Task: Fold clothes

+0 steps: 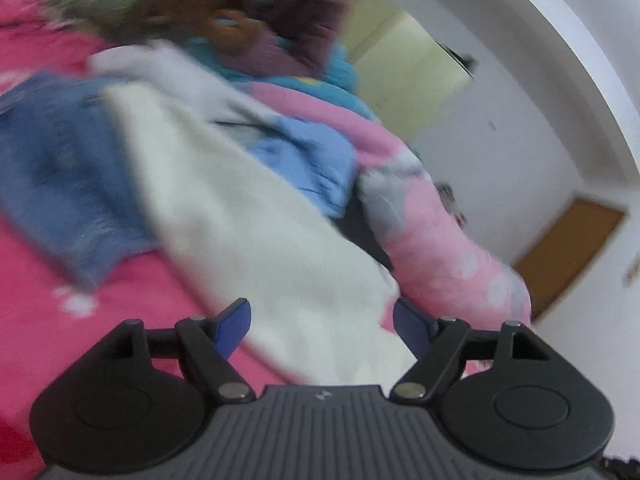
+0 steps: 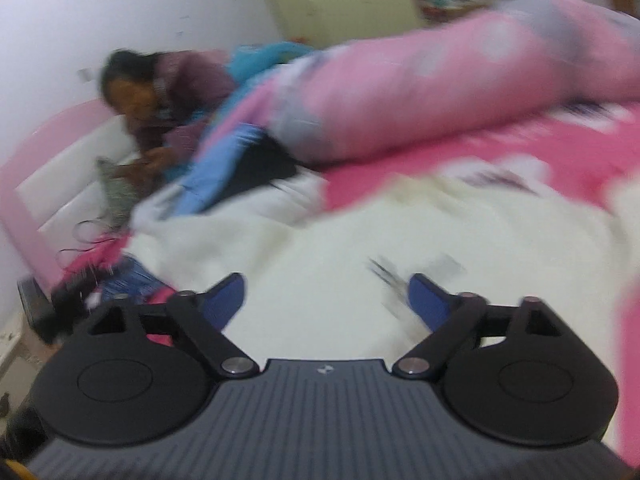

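My left gripper [image 1: 322,326] and right gripper [image 2: 324,300] both w/ jaws apart, nothing clamped — cream garment [image 2: 328,240] lies directly ahead under both, on pink bedspread [image 1: 40,280]; frames blurred.

A person [image 2: 160,92] lies at upper left by the pink headboard [image 2: 44,136]; a pink duvet [image 2: 460,76] lies rolled across the bed [image 2: 500,148].

Soft, even indoor light; both fisheye views are heavily motion-blurred, with straight lines bowing at the edges.
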